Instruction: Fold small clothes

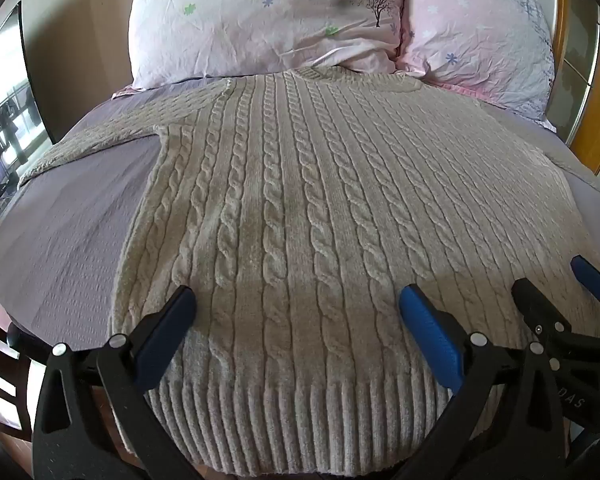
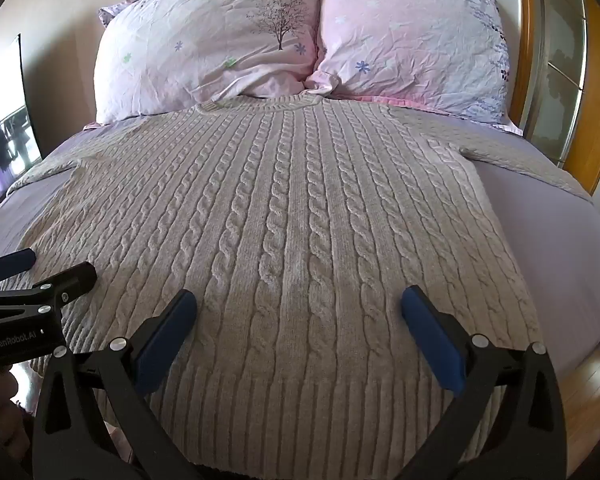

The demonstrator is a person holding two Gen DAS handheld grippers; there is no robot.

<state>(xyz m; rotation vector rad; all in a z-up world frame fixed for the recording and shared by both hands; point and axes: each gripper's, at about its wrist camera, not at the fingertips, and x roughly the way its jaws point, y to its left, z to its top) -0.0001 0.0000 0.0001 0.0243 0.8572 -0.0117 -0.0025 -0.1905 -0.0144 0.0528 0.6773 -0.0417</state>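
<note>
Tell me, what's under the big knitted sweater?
The sweater lies flat on a bed with a purple sheet, which shows around its sides. Whatever is directly beneath the knit is covered, so I can't tell.

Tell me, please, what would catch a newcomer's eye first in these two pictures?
A large beige cable-knit sweater lies spread flat across the lilac bed, ribbed hem nearest the cameras and neckline at the far end. Behind it two crumpled pink pillows with flower and tree prints lean against the headboard. In front, the left tongs and right tongs hover wide open above the hem.
</note>
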